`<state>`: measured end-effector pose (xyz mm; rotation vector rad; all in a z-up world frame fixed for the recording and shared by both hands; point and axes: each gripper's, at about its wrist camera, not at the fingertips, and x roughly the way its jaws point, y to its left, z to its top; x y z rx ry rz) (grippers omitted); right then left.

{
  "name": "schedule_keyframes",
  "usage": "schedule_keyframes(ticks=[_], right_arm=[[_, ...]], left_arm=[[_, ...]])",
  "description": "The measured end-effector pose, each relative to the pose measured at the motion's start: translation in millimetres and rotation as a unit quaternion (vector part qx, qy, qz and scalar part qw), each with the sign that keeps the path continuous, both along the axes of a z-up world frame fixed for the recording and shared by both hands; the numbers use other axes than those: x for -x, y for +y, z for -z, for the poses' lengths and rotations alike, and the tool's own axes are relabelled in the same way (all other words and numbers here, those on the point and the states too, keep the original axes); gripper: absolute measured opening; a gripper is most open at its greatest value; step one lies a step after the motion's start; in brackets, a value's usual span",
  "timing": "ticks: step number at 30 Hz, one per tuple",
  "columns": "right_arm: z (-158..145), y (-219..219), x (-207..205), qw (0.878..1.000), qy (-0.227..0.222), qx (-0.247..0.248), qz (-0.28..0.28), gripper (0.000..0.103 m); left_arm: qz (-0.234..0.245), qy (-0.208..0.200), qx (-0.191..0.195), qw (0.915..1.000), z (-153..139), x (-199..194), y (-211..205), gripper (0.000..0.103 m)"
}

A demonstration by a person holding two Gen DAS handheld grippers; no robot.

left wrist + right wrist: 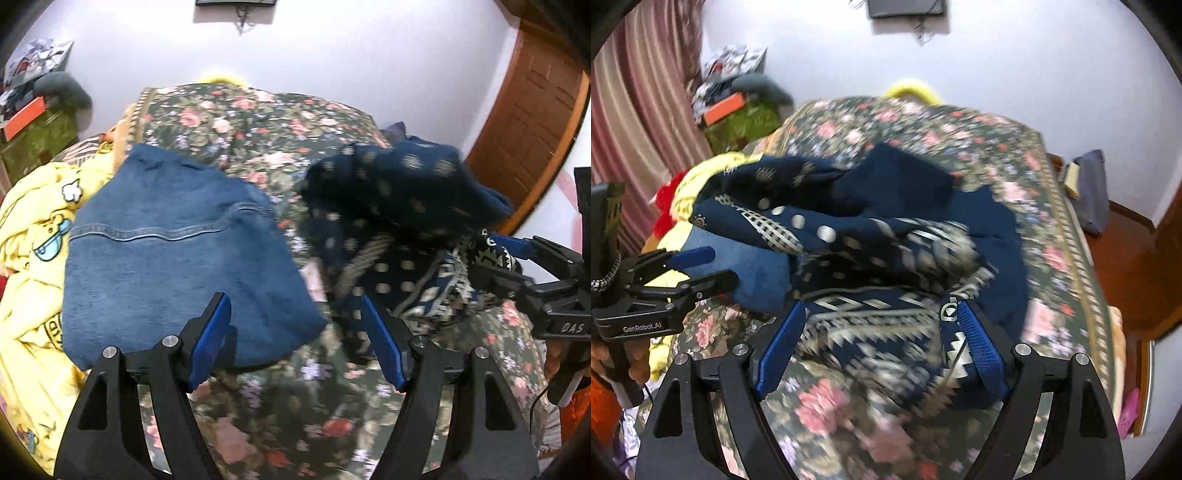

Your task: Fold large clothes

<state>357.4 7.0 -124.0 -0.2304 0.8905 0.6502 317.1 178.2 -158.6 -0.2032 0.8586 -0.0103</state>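
A navy garment with cream dots and a zigzag border (pixel 871 236) lies crumpled on the floral bedspread (pixel 960 133); it also shows in the left wrist view (pixel 399 192). My right gripper (pixel 879 343) is open, its blue fingers either side of the garment's patterned border. In the left wrist view the right gripper (pixel 495 258) reaches into the garment from the right. My left gripper (pixel 295 332) is open and empty above the bedspread (pixel 258 122), between folded blue denim (pixel 173 258) and the navy garment. In the right wrist view the left gripper (pixel 701 269) hovers beside the denim (pixel 753 273).
A yellow printed cloth (pixel 33 236) is heaped left of the denim. A cluttered green stand (pixel 738 118) and pink curtain (pixel 639 110) are at the left. A wooden door (pixel 532 122) stands at the right. The bed edge (pixel 1082 258) drops to a wooden floor.
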Motion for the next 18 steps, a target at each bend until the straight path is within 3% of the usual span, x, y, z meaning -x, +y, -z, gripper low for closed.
schedule_keyframes(ticks=[4,8,13,15,18], right_arm=[[9,27,-17,1.000,-0.010,0.029,-0.004,0.082],[8,25,-48,0.999,0.001,0.032,0.022,0.082],[1,-21,-100,0.993,0.022,-0.004,0.118,0.082],[4,-42,-116,0.988,0.024,0.006,0.154,0.082],[0,-59,-123,0.977,-0.022,0.057,0.205,0.080]], left_arm=[[0.007,-0.002,0.005,1.0000,4,-7,3,0.072],[0.022,-0.013,-0.002,0.9997,2,-21,-6,0.072],[0.034,-0.021,-0.007,0.9992,-2,-46,-23,0.072],[0.040,-0.026,-0.012,0.9988,-5,-54,-30,0.072],[0.048,-0.029,-0.024,0.9981,-7,-67,-43,0.072]])
